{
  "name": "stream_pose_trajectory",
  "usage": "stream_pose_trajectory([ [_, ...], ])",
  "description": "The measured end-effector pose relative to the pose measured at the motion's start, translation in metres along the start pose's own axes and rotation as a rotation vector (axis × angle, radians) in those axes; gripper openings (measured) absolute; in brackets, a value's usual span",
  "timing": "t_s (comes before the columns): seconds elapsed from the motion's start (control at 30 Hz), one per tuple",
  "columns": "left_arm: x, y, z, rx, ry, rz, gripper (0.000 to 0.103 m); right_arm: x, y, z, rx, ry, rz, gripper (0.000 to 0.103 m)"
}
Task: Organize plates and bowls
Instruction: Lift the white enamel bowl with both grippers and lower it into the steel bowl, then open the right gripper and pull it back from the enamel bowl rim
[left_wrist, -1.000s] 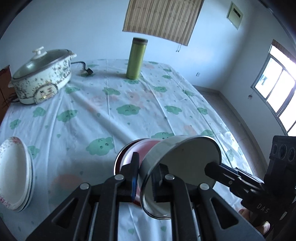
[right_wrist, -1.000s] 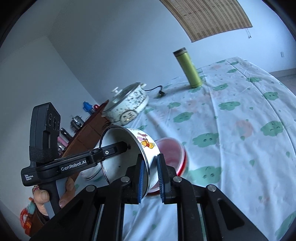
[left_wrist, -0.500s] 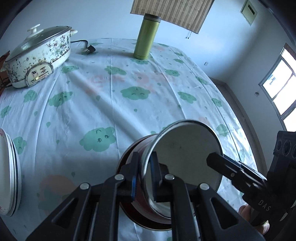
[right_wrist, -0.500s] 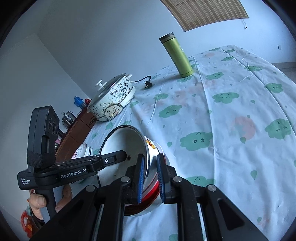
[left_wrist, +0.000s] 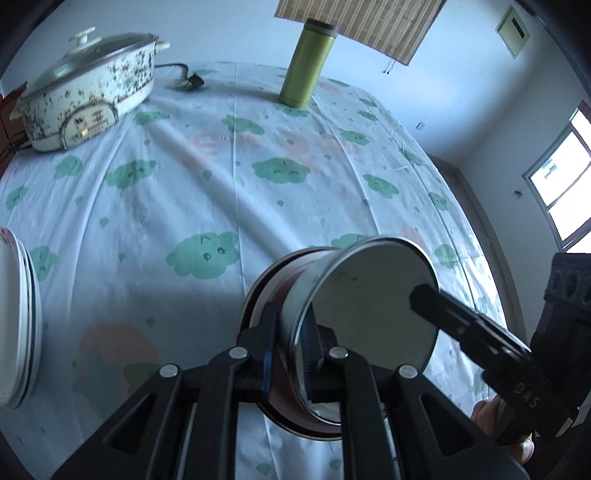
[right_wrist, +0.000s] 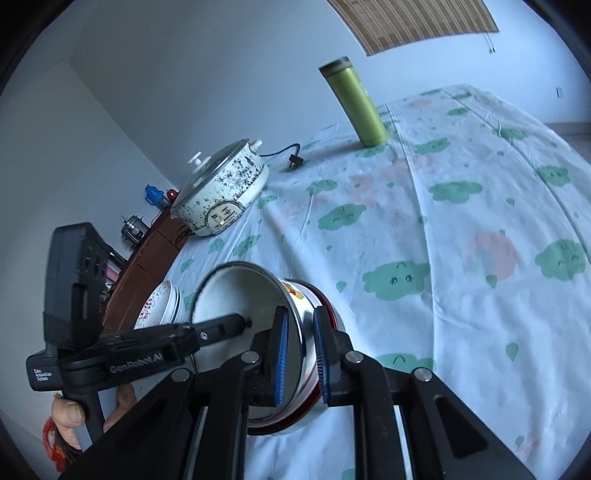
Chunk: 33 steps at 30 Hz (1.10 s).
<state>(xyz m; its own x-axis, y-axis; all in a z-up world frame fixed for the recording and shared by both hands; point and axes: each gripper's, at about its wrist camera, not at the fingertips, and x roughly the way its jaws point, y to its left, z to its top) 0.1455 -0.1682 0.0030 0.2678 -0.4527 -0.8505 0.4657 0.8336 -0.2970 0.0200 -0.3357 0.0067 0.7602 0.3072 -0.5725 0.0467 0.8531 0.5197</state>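
The white enamel bowl with the steel rim and cartoon print (left_wrist: 373, 314) is tipped on its side, its base sitting down inside the dark red bowl (left_wrist: 266, 295) on the cloud-print tablecloth (left_wrist: 207, 192). Both grippers have it! The left gripper (left_wrist: 290, 354) is clamped on the near rim, one blue-padded finger outside the wall, the other inside. The right gripper (right_wrist: 299, 354) straddles the opposite rim the same way, though there a gap shows between its pads and the wall, so whether it is really squeezing I cannot tell. Inside, the white bowl shows only bare enamel with a few dark specks (nothing else in it that I can see). The red bowl's rim peeks out beneath, just ahead of the left fingers.

Off to the left of the left gripper, near the table edge, sits a stack of white floral-rimmed plates (left_wrist: 16, 325). Far ahead and left stands a speckled white electric pot with a glass lid (left_wrist: 88, 92), lid on, its black cord (left_wrist: 184, 75) trailing beside it. Straight ahead, at the far end, a tall green metal flask (left_wrist: 306, 66) stands upright and capped, below a bamboo blind (left_wrist: 354, 22).
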Motion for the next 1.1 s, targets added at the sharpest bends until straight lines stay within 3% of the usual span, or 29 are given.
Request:
stream_pose_trajectory([
  [0.33, -0.009, 0.001, -0.001, -0.003, -0.02, 0.017, 0.01, -0.001, 0.014, 0.0, -0.102, -0.074, -0.054, 0.016],
  [0.53, -0.028, -0.004, -0.001, 0.023, -0.115, 0.049, 0.032, -0.016, 0.015, 0.005, -0.125, -0.195, -0.064, 0.016],
  [0.63, -0.035, -0.003, -0.002, 0.03, -0.167, 0.072, 0.044, -0.014, 0.015, 0.005, -0.129, -0.202, -0.065, 0.016],
  [0.93, -0.039, 0.004, -0.019, 0.042, -0.305, 0.204, 0.051, -0.022, 0.021, -0.013, -0.168, -0.268, -0.104, 0.016],
  [1.1, -0.034, 0.003, -0.032, 0.057, -0.352, 0.26, 0.053, -0.023, 0.014, -0.02, -0.123, -0.272, -0.083, 0.016],
])
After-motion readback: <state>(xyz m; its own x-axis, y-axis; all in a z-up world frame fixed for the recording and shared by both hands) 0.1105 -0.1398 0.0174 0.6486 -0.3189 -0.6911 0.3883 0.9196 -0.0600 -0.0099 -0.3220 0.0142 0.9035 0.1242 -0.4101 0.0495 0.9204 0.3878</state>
